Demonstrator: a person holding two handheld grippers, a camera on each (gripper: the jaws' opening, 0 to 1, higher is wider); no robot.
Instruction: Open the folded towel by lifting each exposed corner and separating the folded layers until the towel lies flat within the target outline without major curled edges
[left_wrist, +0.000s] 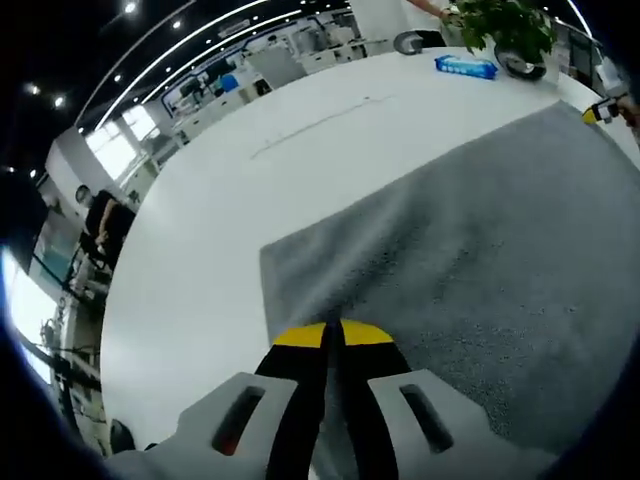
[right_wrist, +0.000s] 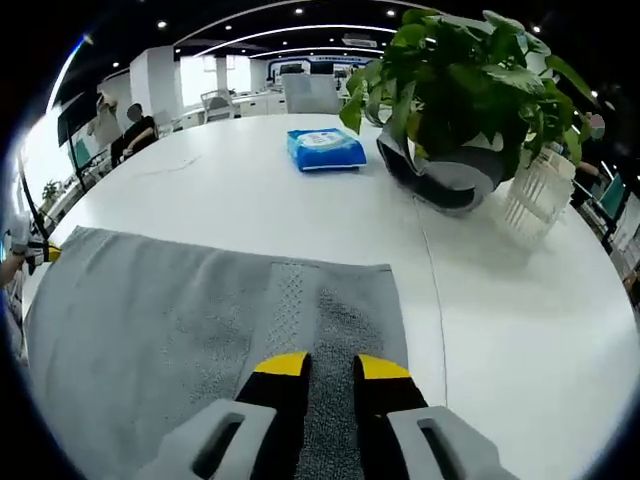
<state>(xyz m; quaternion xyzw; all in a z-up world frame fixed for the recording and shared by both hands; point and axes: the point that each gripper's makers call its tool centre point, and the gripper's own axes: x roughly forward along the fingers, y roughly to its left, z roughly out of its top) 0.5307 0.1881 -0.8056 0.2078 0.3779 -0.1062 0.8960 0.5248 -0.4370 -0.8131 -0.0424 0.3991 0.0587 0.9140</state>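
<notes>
left gripper (left_wrist: 333, 335): jaws pinched together on the towel (left_wrist: 480, 250) edge at 6 o'clock | table (left_wrist: 250, 200) bare toward 10 o'clock | right gripper (right_wrist: 325, 367): jaws narrow, towel between them (grip unclear) | plant (right_wrist: 460, 80) at 1 o'clock | wipes packet (right_wrist: 325, 148) at 12 o'clock

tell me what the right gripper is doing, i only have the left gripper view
Observer: The right gripper is over the towel near its far edge, jaws slightly apart, towel showing in the gap.
Operator: is that edge flat
Observer: Yes, it lies flat, and a woven band runs from it toward the jaws.
Operator: anything close past it
Observer: A white ribbed container stands beside the potted plant, apart from the towel.
</notes>
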